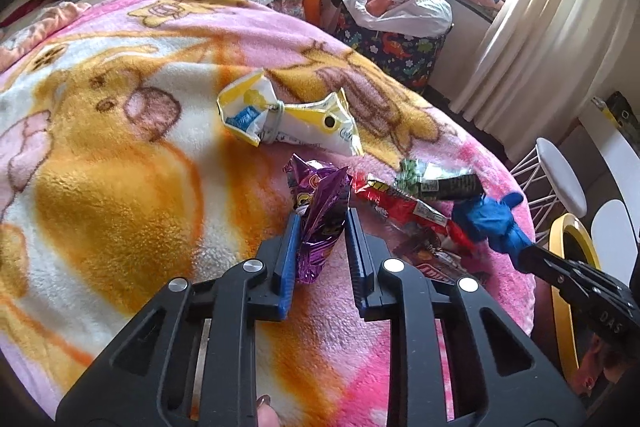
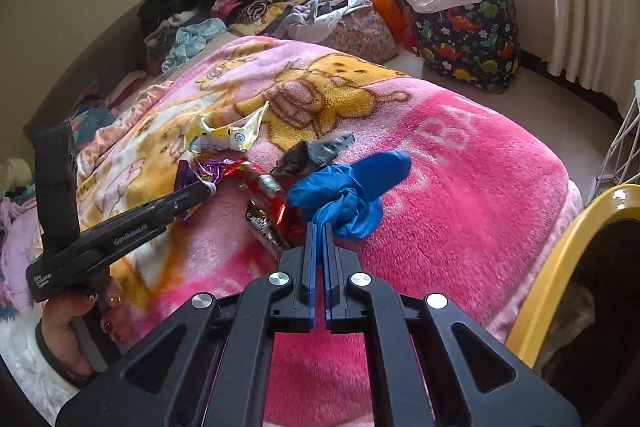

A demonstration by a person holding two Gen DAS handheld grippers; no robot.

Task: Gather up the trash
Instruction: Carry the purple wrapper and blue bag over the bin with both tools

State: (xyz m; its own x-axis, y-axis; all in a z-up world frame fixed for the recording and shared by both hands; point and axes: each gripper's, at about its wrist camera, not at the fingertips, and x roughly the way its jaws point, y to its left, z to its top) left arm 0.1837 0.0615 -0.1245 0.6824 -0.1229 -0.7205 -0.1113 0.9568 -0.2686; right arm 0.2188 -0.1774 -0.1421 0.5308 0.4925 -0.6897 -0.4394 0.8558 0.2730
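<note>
I have my left gripper (image 1: 322, 227) pinching the purple wrapper (image 1: 320, 211) at lower centre of the left wrist view; my right gripper (image 2: 320, 227) has its fingers pressed together on a fold of the blue glove (image 2: 348, 191), centre of the right wrist view; the red wrapper (image 2: 272, 203) lies just beside both. I'd lift each straight up off the blanket (image 2: 460, 195), slowly, checking neither drags the red wrapper; the yellow-rimmed bin (image 2: 560, 255) at lower right looks the likely drop.
</note>
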